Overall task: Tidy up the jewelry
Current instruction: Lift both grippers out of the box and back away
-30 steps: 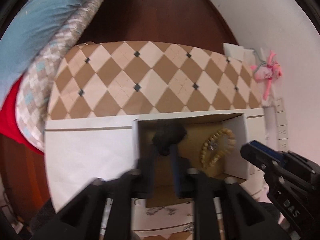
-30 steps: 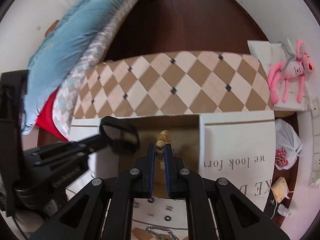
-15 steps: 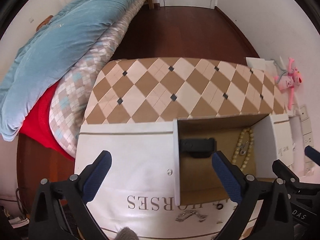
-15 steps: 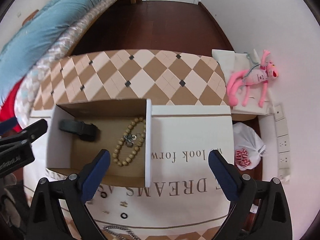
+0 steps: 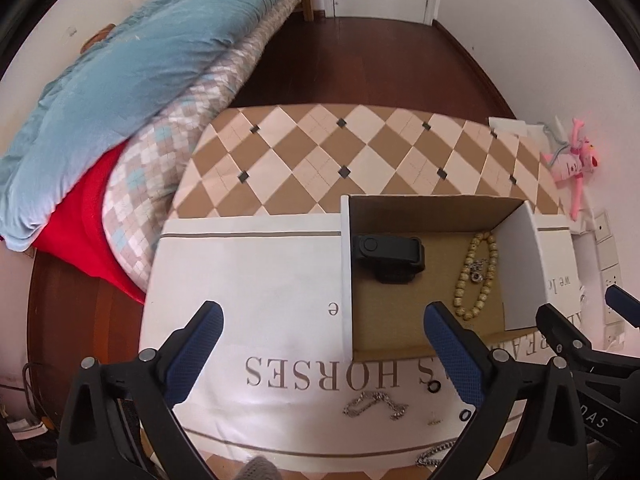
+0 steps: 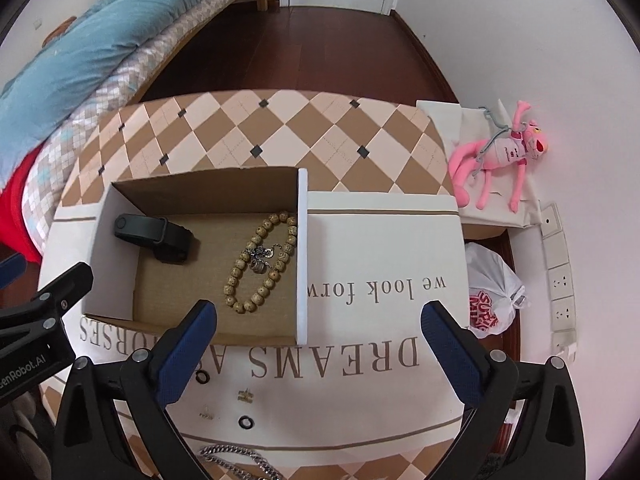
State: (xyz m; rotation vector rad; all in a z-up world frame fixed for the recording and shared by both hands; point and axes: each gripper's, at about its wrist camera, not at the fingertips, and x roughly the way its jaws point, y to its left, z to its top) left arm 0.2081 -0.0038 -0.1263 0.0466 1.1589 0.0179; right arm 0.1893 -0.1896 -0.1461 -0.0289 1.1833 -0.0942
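Note:
An open cardboard box (image 5: 516, 264) (image 6: 303, 264) stands on a white printed cloth. Inside lie a black wristband (image 5: 390, 254) (image 6: 154, 236) and a tan bead bracelet with a small silver charm (image 5: 478, 276) (image 6: 260, 260). In front of the box lie a silver chain (image 5: 376, 404) (image 6: 240, 460), black rings (image 5: 434, 387) (image 6: 246, 422) and small earrings (image 6: 245, 396). My left gripper (image 5: 324, 350) is open and empty, above the cloth in front of the box. My right gripper (image 6: 318, 346) is open and empty, above the box's front right corner.
The cloth (image 5: 256, 288) covers a table with a brown and cream diamond pattern (image 6: 288, 132). A blue quilt and bedding (image 5: 120, 80) lie to the left. A pink plush toy (image 6: 500, 156) and a white plastic bag (image 6: 490, 292) are on the right by the wall.
Both grippers let go of the wristband and the bead bracelet into the box, opened wide, and drew back and up from the box.

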